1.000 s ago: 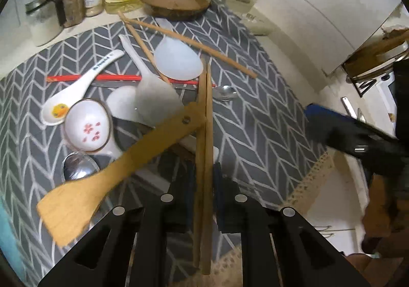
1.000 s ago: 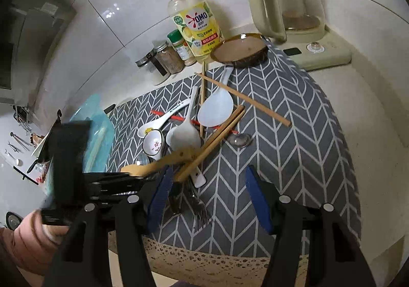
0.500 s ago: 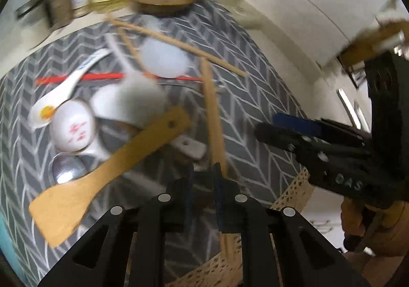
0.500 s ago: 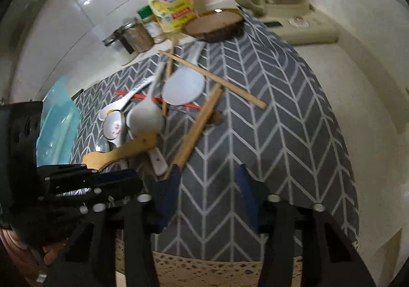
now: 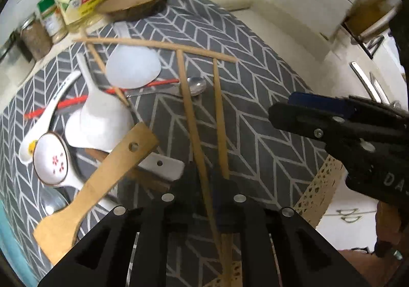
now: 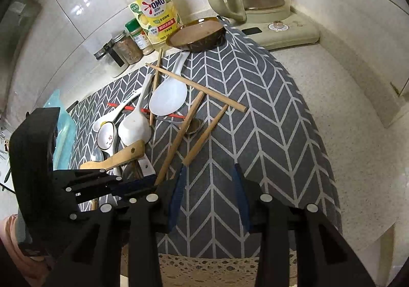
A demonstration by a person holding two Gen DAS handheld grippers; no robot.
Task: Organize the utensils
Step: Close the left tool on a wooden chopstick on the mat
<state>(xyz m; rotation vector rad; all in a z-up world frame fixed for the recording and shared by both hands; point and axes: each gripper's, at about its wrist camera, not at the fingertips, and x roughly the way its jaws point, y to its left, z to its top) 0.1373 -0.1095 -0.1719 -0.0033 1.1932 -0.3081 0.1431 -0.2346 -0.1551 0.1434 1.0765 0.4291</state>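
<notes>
My left gripper has just tightened on 1 chopstick; its twin, pinched with it before, now lies loose just right on the mat. My right gripper, narrowed but seemingly empty, hovers near it for pickup.

A: Where do the views look from?
B: Each rides a gripper, close above, angled steeply down at the grey mat.
A: Shared ground?
B: The mat's utensil pile.

Kettle, detergent bottle, spice jars.
</notes>
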